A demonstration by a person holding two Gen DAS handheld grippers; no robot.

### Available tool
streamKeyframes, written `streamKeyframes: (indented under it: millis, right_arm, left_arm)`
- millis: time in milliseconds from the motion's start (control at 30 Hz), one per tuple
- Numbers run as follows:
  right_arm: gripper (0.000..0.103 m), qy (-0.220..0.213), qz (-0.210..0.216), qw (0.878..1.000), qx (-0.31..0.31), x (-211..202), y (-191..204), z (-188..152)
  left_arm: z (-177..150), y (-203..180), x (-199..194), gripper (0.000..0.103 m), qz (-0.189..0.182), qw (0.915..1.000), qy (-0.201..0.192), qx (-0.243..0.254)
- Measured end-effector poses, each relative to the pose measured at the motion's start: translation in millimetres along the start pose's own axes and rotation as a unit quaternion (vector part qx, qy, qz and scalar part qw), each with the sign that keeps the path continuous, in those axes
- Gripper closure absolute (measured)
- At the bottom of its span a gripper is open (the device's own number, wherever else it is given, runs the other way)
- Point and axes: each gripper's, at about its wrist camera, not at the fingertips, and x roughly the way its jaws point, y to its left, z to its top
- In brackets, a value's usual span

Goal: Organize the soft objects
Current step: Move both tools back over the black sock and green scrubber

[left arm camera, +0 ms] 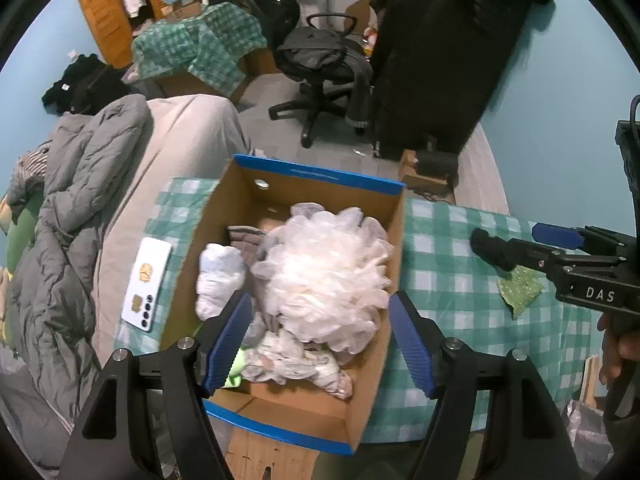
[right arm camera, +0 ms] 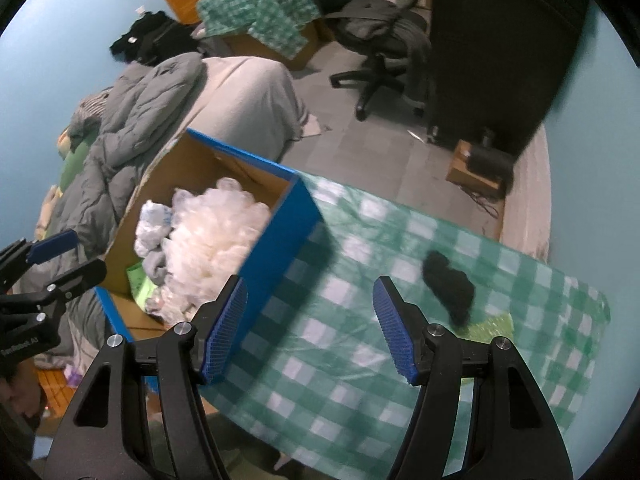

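Both grippers are held open and empty: the left gripper (left arm camera: 320, 344) above the cardboard box (left arm camera: 394, 240) of soft items, the right gripper (right arm camera: 310, 328) near a black sock (right arm camera: 450, 292) left on the checked cloth (right arm camera: 360, 380). Thin, limp fabric could be missed or dragged, bunching the cloth.

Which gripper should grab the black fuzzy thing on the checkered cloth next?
The right gripper, I think. Its open jaws already point at the tablecloth, with the black soft item just beyond its right jaw. The left gripper hangs open over the box instead.
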Motion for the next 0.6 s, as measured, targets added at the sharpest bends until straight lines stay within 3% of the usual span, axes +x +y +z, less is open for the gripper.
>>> streamKeyframes:
  millis: [600]
  right_arm:
    - [0.037,0.007,-0.056,0.996,0.074,-29,-94,-46]
  left_arm:
    - [-2,-71,22,0.030,-0.031,0.9973,0.029,0.060]
